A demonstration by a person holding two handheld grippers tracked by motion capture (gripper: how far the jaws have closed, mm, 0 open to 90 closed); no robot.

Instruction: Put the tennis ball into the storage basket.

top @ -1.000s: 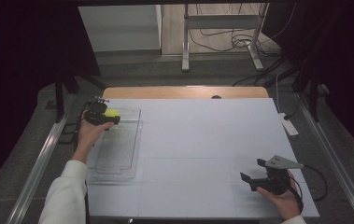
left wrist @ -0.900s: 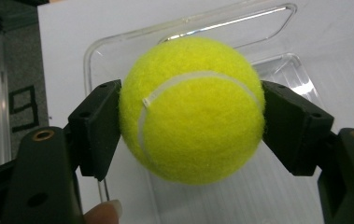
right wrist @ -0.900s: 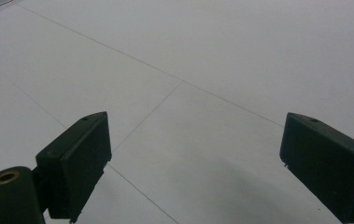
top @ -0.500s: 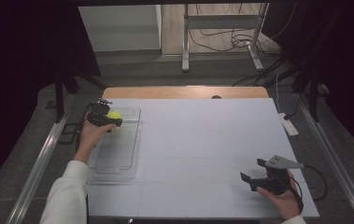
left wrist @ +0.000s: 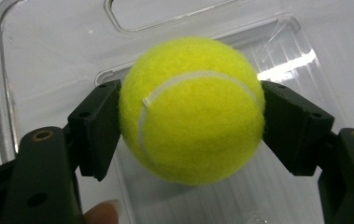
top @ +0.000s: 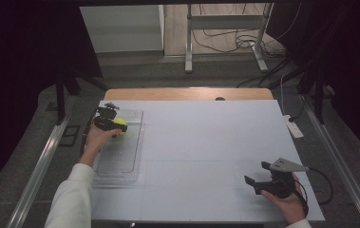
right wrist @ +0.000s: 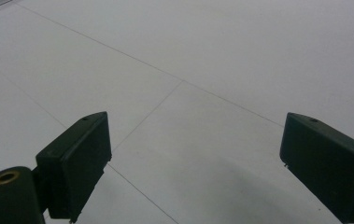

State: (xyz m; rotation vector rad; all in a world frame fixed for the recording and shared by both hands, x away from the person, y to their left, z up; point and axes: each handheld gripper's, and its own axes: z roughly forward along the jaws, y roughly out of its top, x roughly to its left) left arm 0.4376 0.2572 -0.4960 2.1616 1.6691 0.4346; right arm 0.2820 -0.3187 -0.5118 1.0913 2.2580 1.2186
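Both fingers (left wrist: 97,126) of the left gripper (top: 107,118) press against the sides of a yellow tennis ball (left wrist: 192,109), pinching it between them over the far end of a clear plastic tray (top: 120,161) (the ball's white seam faces the camera on that gripper). That tray lies along the left edge of the white table (top: 206,142). Well apart, at the near right corner, the right gripper (top: 268,183) rests in a hand just above the bare tabletop with its jaws spread wide, nothing between them
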